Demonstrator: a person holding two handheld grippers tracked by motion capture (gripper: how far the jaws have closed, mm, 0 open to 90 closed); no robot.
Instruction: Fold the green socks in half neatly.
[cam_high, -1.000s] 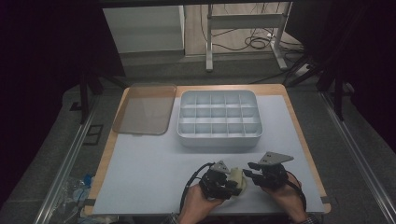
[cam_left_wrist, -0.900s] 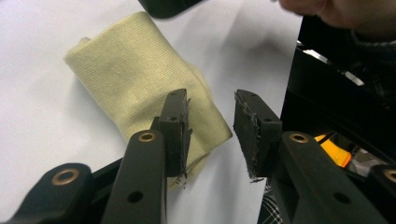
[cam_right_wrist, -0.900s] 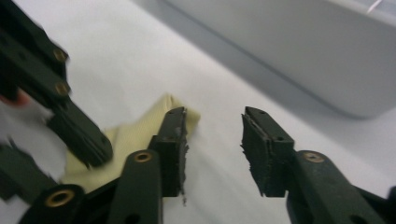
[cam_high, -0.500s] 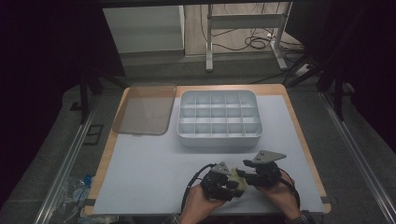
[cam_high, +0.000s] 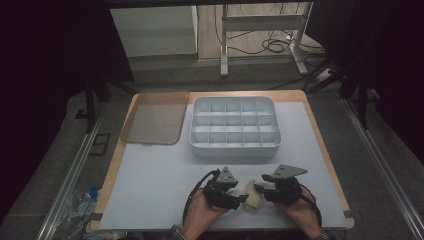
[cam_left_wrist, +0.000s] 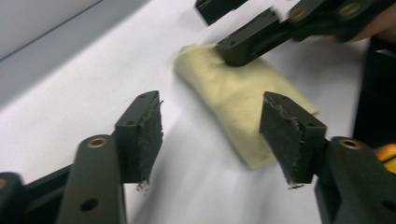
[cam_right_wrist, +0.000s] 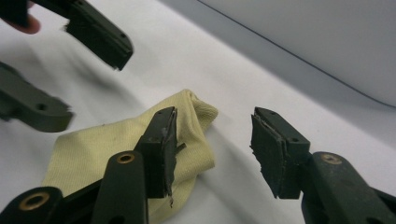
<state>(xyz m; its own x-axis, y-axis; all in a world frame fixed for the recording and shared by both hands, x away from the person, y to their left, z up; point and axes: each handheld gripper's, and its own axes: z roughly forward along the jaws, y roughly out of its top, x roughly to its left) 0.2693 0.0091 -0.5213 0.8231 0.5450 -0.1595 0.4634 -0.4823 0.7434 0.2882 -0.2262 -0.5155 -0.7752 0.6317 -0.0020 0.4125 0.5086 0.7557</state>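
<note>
Pale yellow cloth (cam_high: 252, 196) lying flat on the white desk (cam_high: 150, 195) near its front edge, at about 6 o'clock from the divided tray (cam_high: 234, 150), between the two grippers. Left gripper (cam_high: 241, 200) at the cloth's 9 o'clock, fingers (cam_left_wrist: 142, 133) spread and just been opening, nothing pinched; cloth reaching into the gap beside the right-hand finger in the left gripper view, pads clear of it. Right gripper (cam_high: 260, 186) at the cloth's 3 o'clock, fingers (cam_right_wrist: 161, 149) spread too, one lying over the cloth's folded end, the other apart over bare desk; no pinch visible. Clear lid (cam_high: 155, 116) flat at the tray's 9 o'clock, just beside it, overhanging the desk's left edge.
</note>
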